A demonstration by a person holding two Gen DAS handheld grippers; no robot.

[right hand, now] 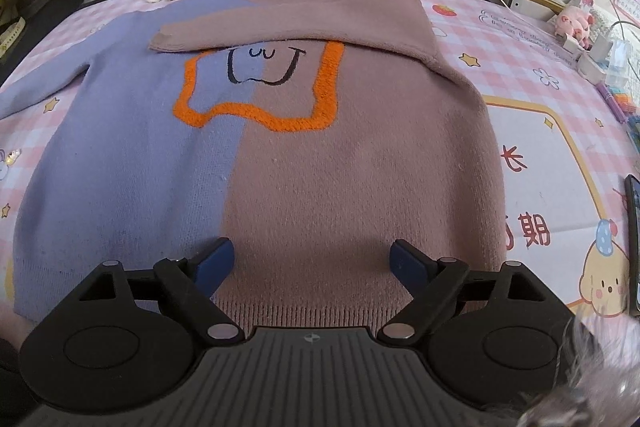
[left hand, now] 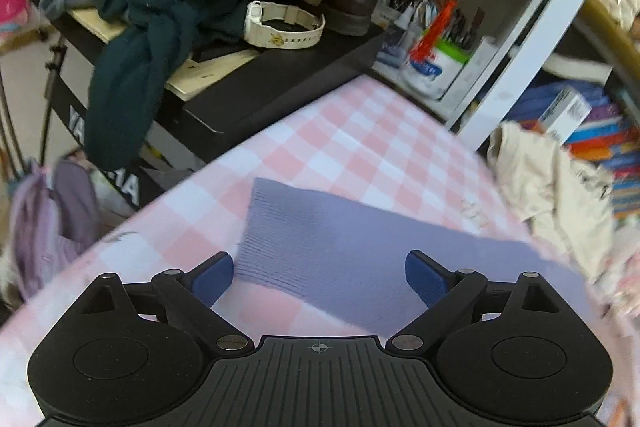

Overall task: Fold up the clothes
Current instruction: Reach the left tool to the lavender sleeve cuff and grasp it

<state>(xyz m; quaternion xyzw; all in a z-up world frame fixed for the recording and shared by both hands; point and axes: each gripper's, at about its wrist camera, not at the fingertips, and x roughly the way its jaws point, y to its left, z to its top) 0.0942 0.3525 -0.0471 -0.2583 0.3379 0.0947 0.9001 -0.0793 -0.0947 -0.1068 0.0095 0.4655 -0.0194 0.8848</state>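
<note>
Item: two-tone sweater (right hand: 280, 155), flat on the checked bedspread (left hand: 352, 131); brown sleeve (right hand: 280, 31) already folded across the chest, lilac sleeve (left hand: 340, 251) still out.

Left gripper (left hand: 319, 273): jaws wide, empty, lilac cuff lying just ahead between them; best pinched near its end and carried across level. Right gripper (right hand: 312, 265): jaws wide, empty, above the hem (right hand: 320, 311), brown sleeve well ahead.

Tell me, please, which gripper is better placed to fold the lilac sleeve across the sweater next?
Left, probably. The left gripper is open right over the lilac sleeve, which lies flat and unfolded. The right gripper is open above the sweater's hem.
</note>
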